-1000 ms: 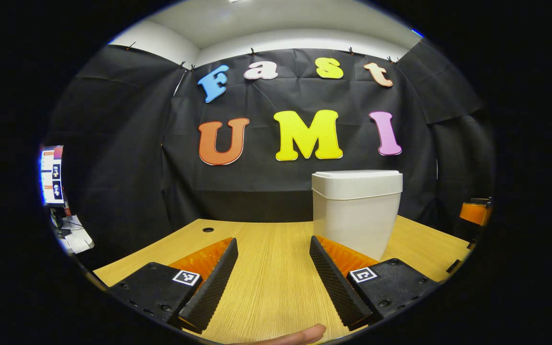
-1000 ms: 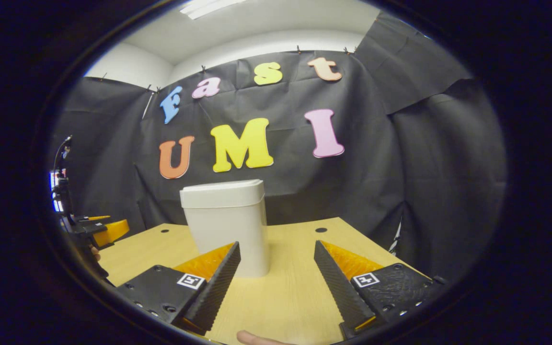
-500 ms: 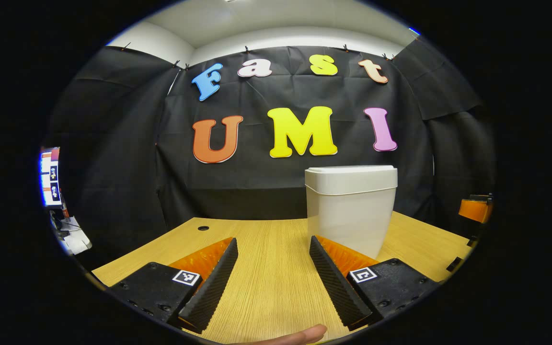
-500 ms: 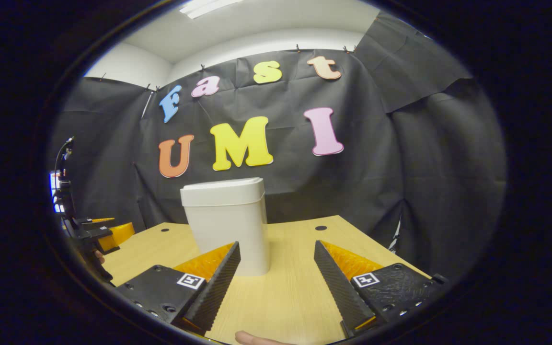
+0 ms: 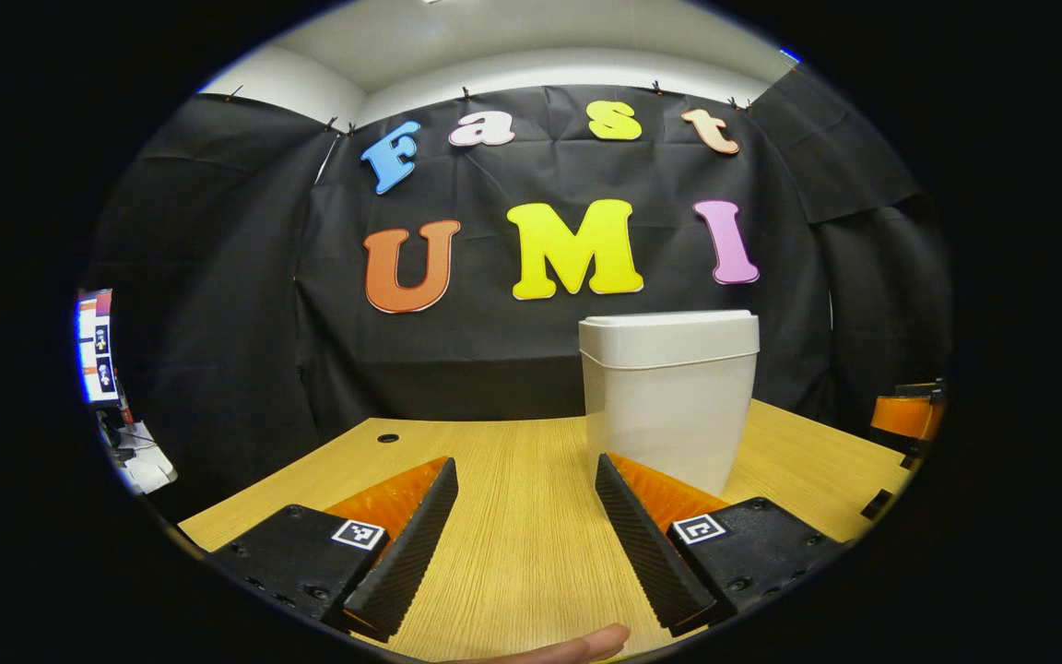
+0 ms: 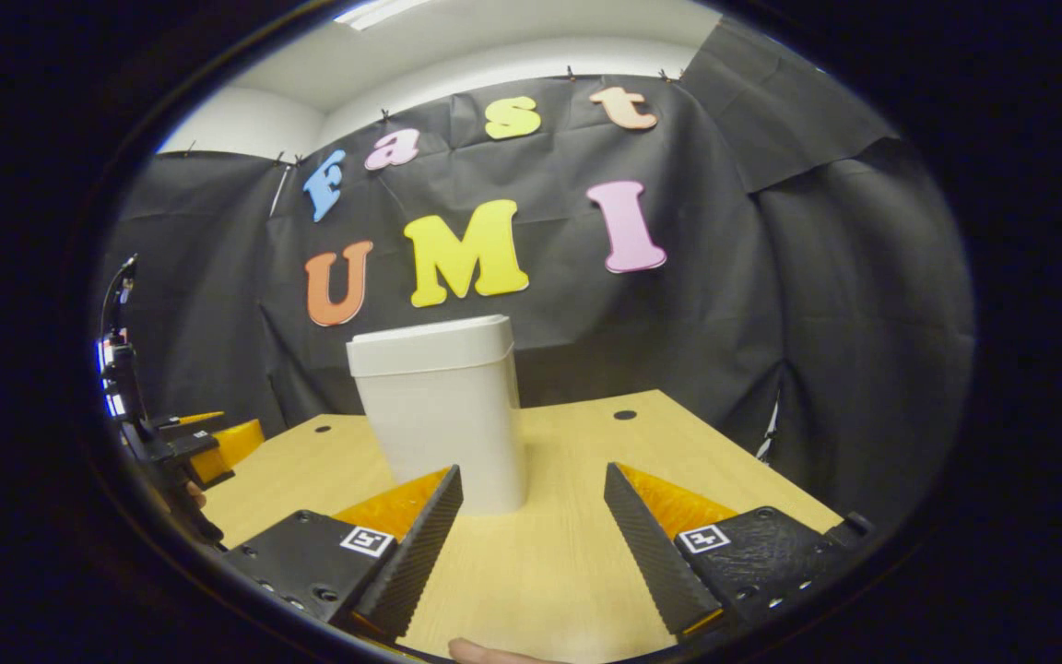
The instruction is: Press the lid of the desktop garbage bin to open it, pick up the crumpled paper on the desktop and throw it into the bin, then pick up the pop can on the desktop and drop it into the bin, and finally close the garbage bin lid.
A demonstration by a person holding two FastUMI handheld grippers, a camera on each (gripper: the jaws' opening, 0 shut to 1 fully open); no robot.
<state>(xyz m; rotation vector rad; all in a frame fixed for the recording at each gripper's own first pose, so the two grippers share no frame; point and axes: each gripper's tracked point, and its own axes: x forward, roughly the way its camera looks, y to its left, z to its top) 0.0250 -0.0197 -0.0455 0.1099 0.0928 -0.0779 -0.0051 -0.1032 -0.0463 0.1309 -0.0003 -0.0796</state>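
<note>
A white plastic garbage bin [image 5: 667,397] stands upright on the wooden desk [image 5: 513,516] with its lid [image 5: 669,330] down. In the left gripper view it is ahead and to the right of my left gripper [image 5: 524,480], which is open with bare desk between its fingers. In the right gripper view the bin [image 6: 443,420] stands ahead and to the left, just beyond the left finger of my right gripper [image 6: 531,484], also open and holding nothing. The left gripper [image 6: 204,443] shows at the left edge of the right gripper view.
Black cloth walls close the booth behind and beside the desk. Round cable holes [image 5: 388,438] [image 6: 624,415] sit near the desk's back edge. A lit screen [image 5: 96,346] and some clutter lie beyond the desk's left side. A fingertip [image 5: 586,643] shows at the bottom edge.
Both views have tilted down a little, so the bin and back wall sit slightly higher in frame. The right gripper has drawn a bit closer to the bin. Both grippers stay open.
</note>
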